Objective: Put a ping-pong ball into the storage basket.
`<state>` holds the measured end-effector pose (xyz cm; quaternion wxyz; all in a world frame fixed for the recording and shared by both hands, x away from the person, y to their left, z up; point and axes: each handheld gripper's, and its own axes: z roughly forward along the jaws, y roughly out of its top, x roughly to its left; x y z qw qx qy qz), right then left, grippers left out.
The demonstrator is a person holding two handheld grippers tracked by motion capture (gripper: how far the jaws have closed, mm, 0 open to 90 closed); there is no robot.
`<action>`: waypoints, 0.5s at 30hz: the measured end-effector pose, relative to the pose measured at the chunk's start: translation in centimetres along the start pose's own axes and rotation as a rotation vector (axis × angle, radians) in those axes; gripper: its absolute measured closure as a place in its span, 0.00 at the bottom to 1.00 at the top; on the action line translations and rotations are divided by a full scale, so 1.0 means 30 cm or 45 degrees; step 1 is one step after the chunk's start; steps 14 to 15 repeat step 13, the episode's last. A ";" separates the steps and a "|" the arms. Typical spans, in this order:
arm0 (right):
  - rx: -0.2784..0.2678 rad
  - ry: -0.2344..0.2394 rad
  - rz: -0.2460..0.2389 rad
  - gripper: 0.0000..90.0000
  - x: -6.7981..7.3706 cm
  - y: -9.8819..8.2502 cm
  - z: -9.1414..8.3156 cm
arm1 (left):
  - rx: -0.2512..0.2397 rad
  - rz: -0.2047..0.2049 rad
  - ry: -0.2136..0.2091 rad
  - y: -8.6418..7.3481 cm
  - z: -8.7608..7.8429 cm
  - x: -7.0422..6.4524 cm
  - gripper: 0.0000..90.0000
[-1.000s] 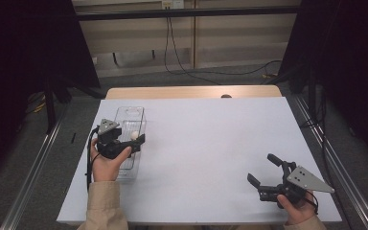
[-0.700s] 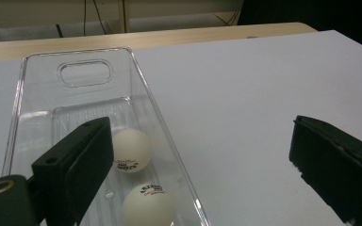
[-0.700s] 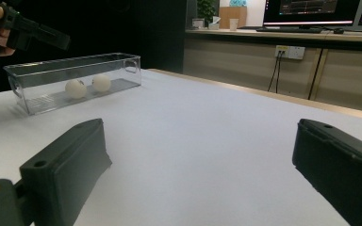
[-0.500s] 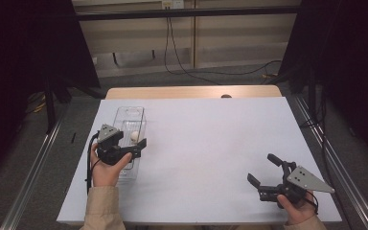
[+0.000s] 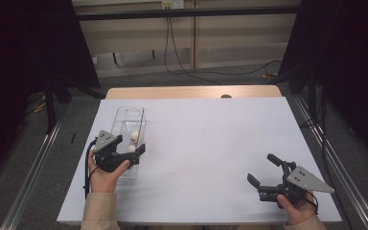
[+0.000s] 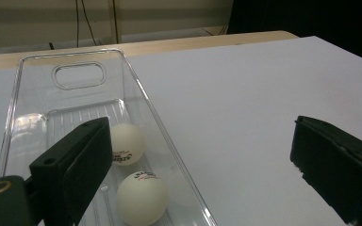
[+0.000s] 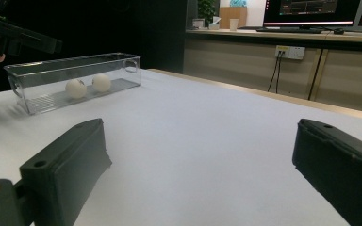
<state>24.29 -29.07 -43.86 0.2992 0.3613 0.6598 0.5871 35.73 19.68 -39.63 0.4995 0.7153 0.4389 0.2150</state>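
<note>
Table [image 5: 211,143]: white, bare at centre. Bin [image 5: 130,122] at 9 o'clock: clear, light, easily nudged or tipped by a jaw striking its wall. Left gripper [image 5: 136,154] released above it; right gripper [image 5: 263,176] released at 4 o'clock. Balls [image 6: 128,143] inside: smooth, likely to roll or squirt free if pinched off-centre.

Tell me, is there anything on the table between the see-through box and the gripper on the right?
No, nothing. In the high view, only bare white table lies between the clear box and the right gripper. The right gripper view agrees.
</note>
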 end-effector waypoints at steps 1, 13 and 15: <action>0.000 0.000 0.000 0.03 0.000 0.000 0.000 | -0.001 0.006 0.001 -0.005 -0.003 0.000 0.07; -0.001 0.001 0.000 0.03 0.000 0.000 -0.001 | -0.090 0.006 -0.014 -0.068 -0.045 0.003 0.05; -0.001 0.001 0.000 0.03 0.000 0.000 -0.001 | -0.090 0.006 -0.014 -0.068 -0.045 0.003 0.05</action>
